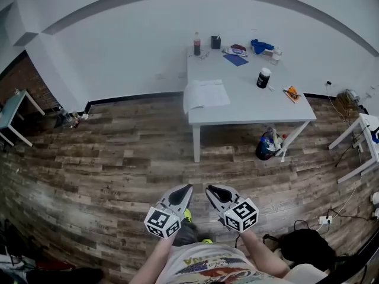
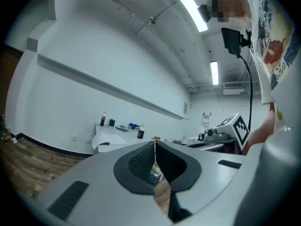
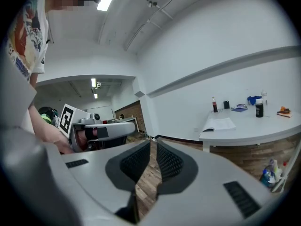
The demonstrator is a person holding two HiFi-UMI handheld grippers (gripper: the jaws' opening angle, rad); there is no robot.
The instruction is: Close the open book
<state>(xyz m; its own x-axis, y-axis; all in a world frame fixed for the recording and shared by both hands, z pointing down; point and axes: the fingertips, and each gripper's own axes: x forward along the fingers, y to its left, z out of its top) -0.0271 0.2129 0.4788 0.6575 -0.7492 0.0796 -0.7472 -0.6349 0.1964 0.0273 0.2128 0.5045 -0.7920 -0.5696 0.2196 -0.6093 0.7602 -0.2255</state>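
Note:
The open book [image 1: 204, 93] lies with its white pages up on the near left corner of a white table [image 1: 254, 108], far ahead across the wooden floor. It also shows small and distant in the left gripper view [image 2: 107, 139] and the right gripper view [image 3: 220, 124]. My left gripper [image 1: 188, 187] and right gripper [image 1: 208, 188] are held side by side close to my body, well short of the table, both pointing toward it. The left gripper [image 2: 154, 141] is shut with nothing in it. Only a thin slit shows between the jaws of the right gripper [image 3: 153, 142], which are also empty.
On the table stand a cola bottle [image 1: 196, 44], a black-and-white cup [image 1: 263, 78], a blue cloth [image 1: 260, 45] and an orange item [image 1: 291, 93]. Bags [image 1: 268, 145] sit under its right legs. Side tables [image 1: 12, 114] [image 1: 361, 141] flank the room; a black bag [image 1: 305, 244] lies at the right.

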